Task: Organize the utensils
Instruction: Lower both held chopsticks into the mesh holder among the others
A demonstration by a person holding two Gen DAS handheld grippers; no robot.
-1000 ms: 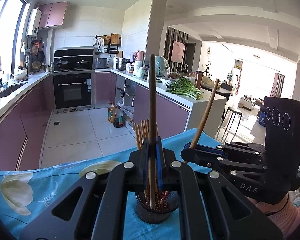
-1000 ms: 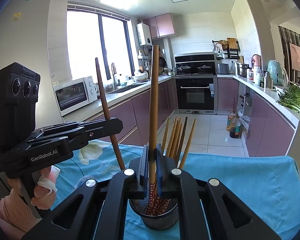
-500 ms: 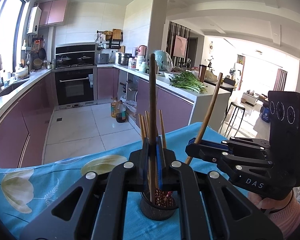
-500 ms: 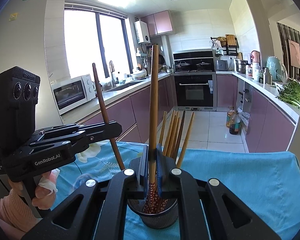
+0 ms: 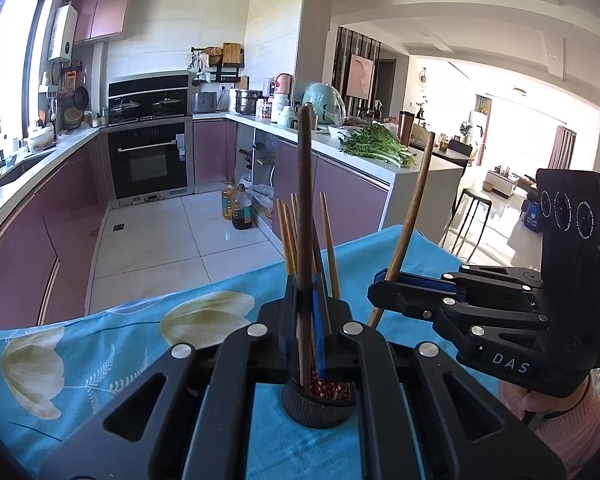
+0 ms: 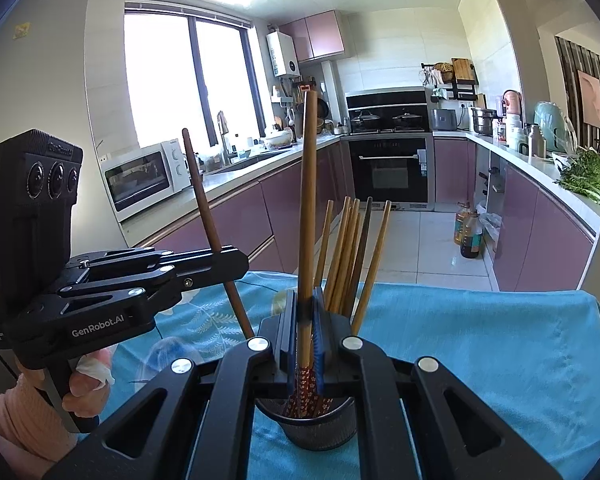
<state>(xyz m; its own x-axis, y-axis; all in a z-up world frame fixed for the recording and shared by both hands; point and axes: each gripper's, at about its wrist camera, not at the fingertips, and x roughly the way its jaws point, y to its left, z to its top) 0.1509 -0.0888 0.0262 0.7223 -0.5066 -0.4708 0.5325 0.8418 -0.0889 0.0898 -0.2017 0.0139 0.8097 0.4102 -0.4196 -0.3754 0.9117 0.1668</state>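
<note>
Hovering over the mesh chopstick holder [image 6: 320,426] on the blue-clothed surface [image 6: 480,352]: left tool [image 5: 306,312] and right tool [image 6: 306,312] each pinch one upright chopstick, tips pointing down toward the holder directly below.

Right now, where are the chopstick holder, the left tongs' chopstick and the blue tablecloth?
chopstick holder [image 6: 320,424]: right wrist view, mesh wall.
left tongs' chopstick [image 5: 306,208]: left wrist view, mid-shaft.
blue tablecloth [image 6: 480,340]: right wrist view, bare cloth.

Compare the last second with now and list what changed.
Little changed: both views shifted slightly, with the holder sitting farther right in the left view. The left tool and right tool each stay shut on a chopstick above it.
</note>
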